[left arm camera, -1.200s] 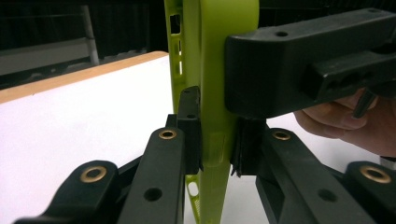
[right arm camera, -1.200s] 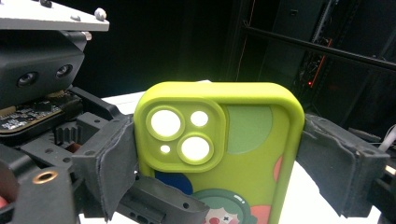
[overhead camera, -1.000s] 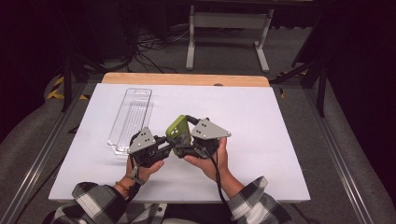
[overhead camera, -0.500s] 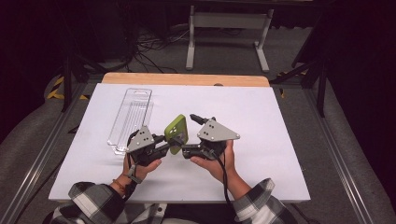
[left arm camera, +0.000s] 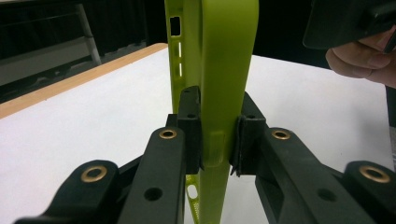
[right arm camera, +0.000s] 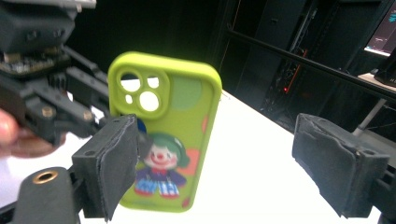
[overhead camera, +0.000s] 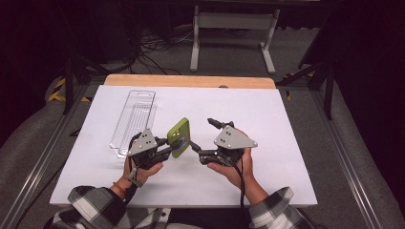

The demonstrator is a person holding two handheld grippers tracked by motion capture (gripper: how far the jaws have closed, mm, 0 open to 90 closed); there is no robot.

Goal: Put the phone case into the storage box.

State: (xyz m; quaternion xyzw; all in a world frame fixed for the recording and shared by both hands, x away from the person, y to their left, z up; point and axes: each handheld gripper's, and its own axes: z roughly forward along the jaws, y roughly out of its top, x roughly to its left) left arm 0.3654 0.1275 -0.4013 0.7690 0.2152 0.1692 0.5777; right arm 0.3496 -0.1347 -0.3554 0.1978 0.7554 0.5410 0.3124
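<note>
And here's the lime-green phone case (overhead camera: 180, 137), held up clear of the white table (overhead camera: 286, 119), roughly above its middle and a little toward the near edge. The left gripper (overhead camera: 168, 143) has it: in the left gripper view the two black jaws are closed on the case's edge (left arm camera: 219, 93), one pad on each face, squeezing the side wall between them. From the right gripper view you get the back of it (right arm camera: 173, 135), a clown cartoon printed below the camera cut-outs, standing upright on its long axis. The right gripper (overhead camera: 203, 138) sits just beside the case with its jaws spread wide and nothing between them; in its own view one padded jaw overlaps the case's lower left edge, the other stands well off to the right. My read: this is an empty shell, light and rubbery, so it should flex under a hard pinch and could twist if held by one thin wall alone. The safer grab looks like a flat face-to-face pinch across the lower body, away from the camera holes where the material is weakest. Farther out, a clear plastic package tray (overhead camera: 133, 121) lies flat near the table's far left corner, well apart from both grippers.
</note>
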